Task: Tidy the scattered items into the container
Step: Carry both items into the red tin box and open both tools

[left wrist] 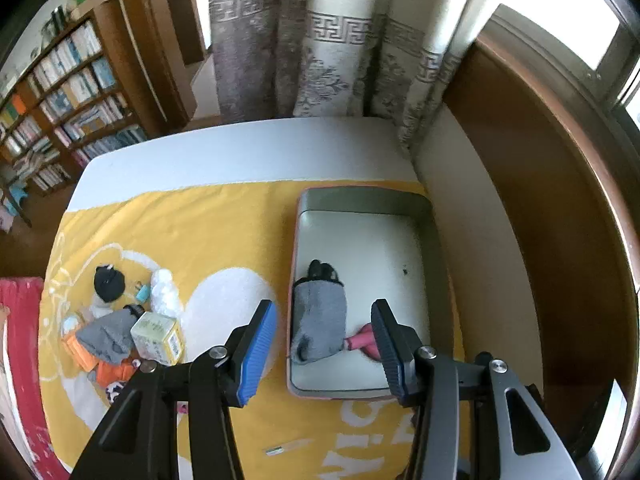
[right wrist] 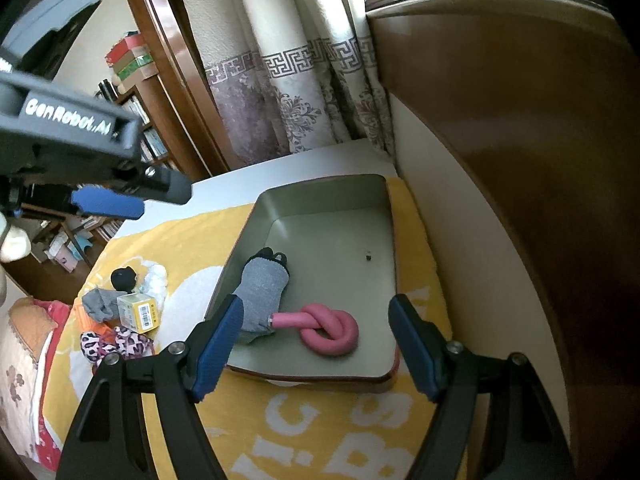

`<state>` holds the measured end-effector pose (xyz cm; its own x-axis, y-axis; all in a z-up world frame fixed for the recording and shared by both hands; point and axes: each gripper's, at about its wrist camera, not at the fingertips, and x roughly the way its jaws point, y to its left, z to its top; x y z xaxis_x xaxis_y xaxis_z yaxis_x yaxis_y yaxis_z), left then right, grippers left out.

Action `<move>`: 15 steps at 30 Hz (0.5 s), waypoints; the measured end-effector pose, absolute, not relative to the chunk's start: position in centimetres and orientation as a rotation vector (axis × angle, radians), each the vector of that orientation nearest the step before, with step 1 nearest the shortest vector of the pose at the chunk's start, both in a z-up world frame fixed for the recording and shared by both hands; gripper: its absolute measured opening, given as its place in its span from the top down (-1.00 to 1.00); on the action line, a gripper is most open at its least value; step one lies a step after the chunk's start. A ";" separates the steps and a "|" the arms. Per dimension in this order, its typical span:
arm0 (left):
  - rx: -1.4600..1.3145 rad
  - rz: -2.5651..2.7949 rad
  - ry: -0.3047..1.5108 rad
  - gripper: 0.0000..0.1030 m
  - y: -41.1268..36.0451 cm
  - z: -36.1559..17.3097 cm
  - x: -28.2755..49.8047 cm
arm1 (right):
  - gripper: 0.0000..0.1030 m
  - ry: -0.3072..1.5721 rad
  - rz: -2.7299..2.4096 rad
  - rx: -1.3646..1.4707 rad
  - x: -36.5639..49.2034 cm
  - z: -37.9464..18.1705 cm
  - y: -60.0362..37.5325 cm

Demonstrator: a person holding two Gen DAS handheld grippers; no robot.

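A grey-green tray (left wrist: 362,198) (right wrist: 320,188) lies on the yellow cloth at the right. In it lie a grey sock (left wrist: 320,320) (right wrist: 262,294) and a knotted pink tube (right wrist: 330,330) (left wrist: 362,340). My left gripper (left wrist: 324,348) is open and empty above the tray's near left part. My right gripper (right wrist: 320,344) is open and empty above the tray's near edge. Left of the tray lies a pile: a pale yellow box (left wrist: 158,338) (right wrist: 140,312), a grey cloth (left wrist: 106,336) (right wrist: 98,302), a black sock (left wrist: 109,284) (right wrist: 124,278), an orange item (left wrist: 114,370) and a leopard-print cloth (right wrist: 116,344).
A white fluffy item (left wrist: 164,292) lies by the pile. The bed's white sheet (left wrist: 240,152) runs to patterned curtains (left wrist: 320,48). A wooden wall panel (left wrist: 540,200) stands at the right, a bookcase (left wrist: 60,92) at the left. A small strip (left wrist: 286,448) lies on the cloth in front.
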<state>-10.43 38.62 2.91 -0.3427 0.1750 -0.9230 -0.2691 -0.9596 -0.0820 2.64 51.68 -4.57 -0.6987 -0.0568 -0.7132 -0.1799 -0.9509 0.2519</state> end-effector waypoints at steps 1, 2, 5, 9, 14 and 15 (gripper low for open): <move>-1.621 2.375 0.112 0.01 38.1 2.8 -10.4 | -0.52 0.471 2.796 -1.190 2.6 -4.6 51.6; -1.630 2.380 0.100 0.01 37.6 2.7 -10.3 | -0.52 0.472 2.797 -1.191 2.6 -4.6 51.6; -1.656 2.405 0.059 -0.23 35.5 2.3 -10.2 | -0.52 0.465 2.801 -1.195 2.6 -4.6 51.2; -1.671 2.432 0.031 -0.24 33.3 2.2 -9.8 | -0.52 0.436 2.826 -1.201 2.7 -4.5 50.1; -1.683 2.459 -0.026 -0.24 30.4 1.8 -9.4 | -0.52 0.369 2.862 -1.246 2.8 -4.8 47.8; -1.693 2.459 -0.040 -0.24 29.7 1.6 -9.3 | -0.52 0.350 2.867 -1.255 2.8 -4.8 47.4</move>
<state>-9.28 29.68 1.57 -0.3489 0.1430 -0.9262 -0.1127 -0.9875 -0.1100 2.78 47.36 -4.83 -0.6825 -0.0954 -0.7247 -0.0819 -0.9752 0.2055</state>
